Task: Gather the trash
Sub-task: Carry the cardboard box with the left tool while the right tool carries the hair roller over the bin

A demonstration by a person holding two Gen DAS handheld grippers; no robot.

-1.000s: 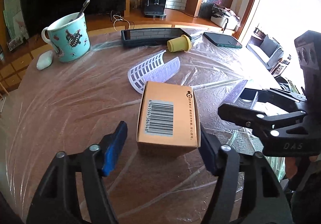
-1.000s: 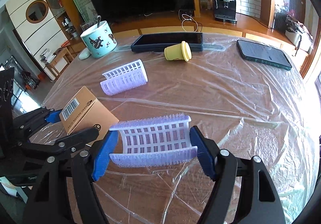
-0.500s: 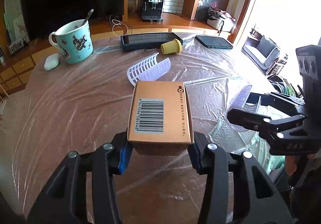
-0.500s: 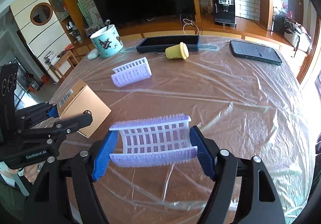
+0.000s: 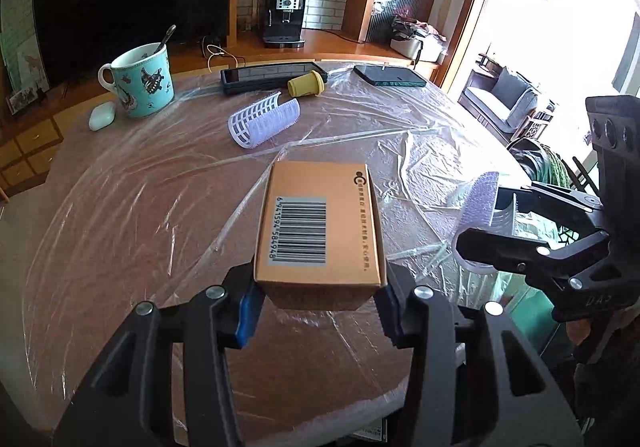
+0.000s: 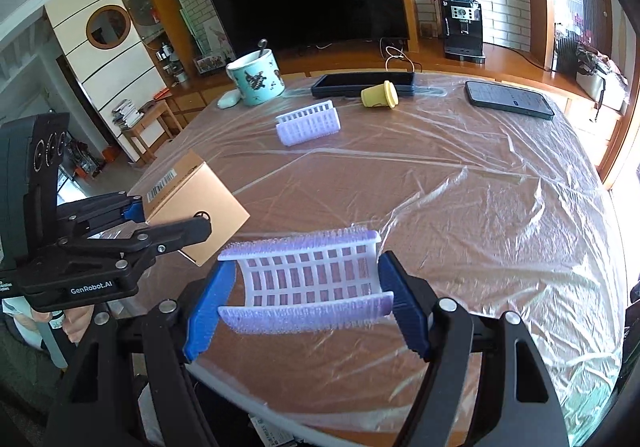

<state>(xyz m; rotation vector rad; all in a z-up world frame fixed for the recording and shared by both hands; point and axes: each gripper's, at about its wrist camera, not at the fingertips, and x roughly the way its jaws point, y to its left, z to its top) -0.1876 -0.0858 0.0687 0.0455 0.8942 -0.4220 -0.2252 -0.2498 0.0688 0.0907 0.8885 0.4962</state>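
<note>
Left claw (image 5: 316, 311) grips brown cardboard box (image 5: 320, 223) w/ barcode 6941594584948, held above plastic-covered round bench (image 5: 120, 207). Right claw (image 6: 306, 299), beside box, clamps lilac ribbed plastic grid piece (image 6: 308, 279). Left claw housing reads "GenRobot.AI".

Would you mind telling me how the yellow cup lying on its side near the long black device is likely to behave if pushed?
The yellow cup lies on its side, so it would probably roll, curving because it tapers. It looks small and thin-walled, likely light. The wrinkled plastic sheet might snag it.
</note>
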